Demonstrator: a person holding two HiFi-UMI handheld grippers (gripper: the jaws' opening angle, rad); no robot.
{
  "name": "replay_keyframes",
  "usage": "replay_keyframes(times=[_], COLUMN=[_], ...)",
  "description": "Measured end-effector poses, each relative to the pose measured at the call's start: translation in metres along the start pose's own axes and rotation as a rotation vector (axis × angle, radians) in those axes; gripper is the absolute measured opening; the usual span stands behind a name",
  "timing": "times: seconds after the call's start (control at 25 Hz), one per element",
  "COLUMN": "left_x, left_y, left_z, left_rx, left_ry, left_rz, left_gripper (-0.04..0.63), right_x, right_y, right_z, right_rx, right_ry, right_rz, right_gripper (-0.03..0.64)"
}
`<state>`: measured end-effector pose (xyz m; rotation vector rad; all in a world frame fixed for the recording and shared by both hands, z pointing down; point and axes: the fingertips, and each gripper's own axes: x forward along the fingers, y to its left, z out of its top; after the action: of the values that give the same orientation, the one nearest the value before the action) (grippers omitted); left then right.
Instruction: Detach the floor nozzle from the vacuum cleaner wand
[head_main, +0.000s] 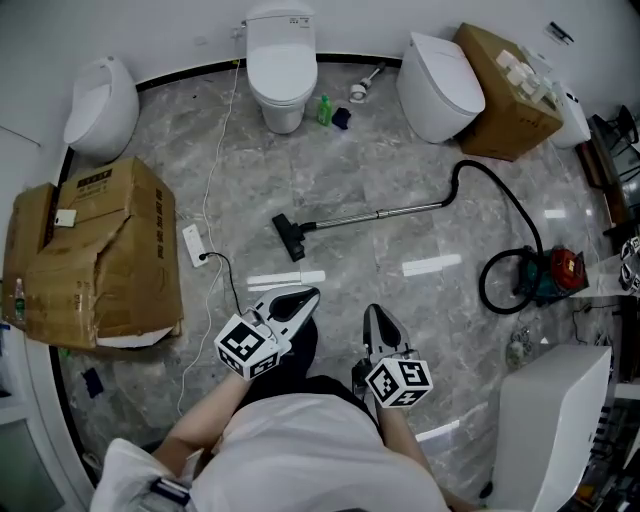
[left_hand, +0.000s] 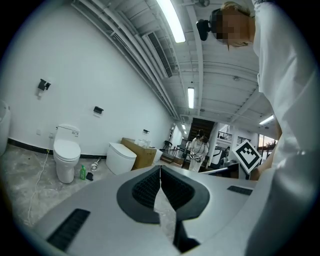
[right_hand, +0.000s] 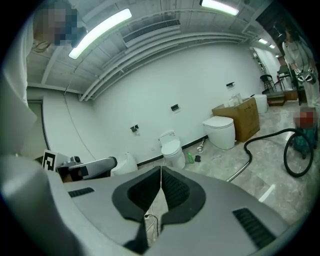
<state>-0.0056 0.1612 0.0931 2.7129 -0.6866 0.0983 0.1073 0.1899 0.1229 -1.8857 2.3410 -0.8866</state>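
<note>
Work has not begun: your left gripper (head_main: 308, 294) and right gripper (head_main: 374, 312), both clamped shut on nothing, hang well short of the floor nozzle (head_main: 289, 238), which lies joined to the wand (head_main: 375, 213) in front of the toilet (head_main: 281, 65).

Centre toilet (head_main: 281, 62), right toilet (head_main: 440, 85) at wall — green bottle (head_main: 324, 110) between; cardboard box (head_main: 100, 255) left, power strip (head_main: 194, 244) beside it.
</note>
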Motion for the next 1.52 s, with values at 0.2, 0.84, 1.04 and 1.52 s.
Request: replay_keyframes(times=[0.2,0.84,1.04,1.52], left_x=[0.031,0.089,0.095,0.138], left_y=[0.043,0.143,0.158,0.182], left_z=[0.018,0.052,0.061,0.059], left_rx=[0.006,0.032,0.027,-0.032], left_ry=[0.003,-0.034,-0.049,-0.069], left_rz=[-0.008,-0.019,0.006,0.181], left_gripper=[0.012,0.012,0.012,0.012], right_x=[0.053,0.165,0.179,0.232], right_y=[-0.012,-0.032,-0.035,-0.059], right_z=[0.024,0.076,0.090,0.108], right_rx=[0.006,-0.088,-0.146,-0.290], right_ry=[-0.001,0.011,0.044,0.175], right_rz=[0.003,0.078,0.180,0.393], right_gripper=[0.017,0.017,0.017,0.017])
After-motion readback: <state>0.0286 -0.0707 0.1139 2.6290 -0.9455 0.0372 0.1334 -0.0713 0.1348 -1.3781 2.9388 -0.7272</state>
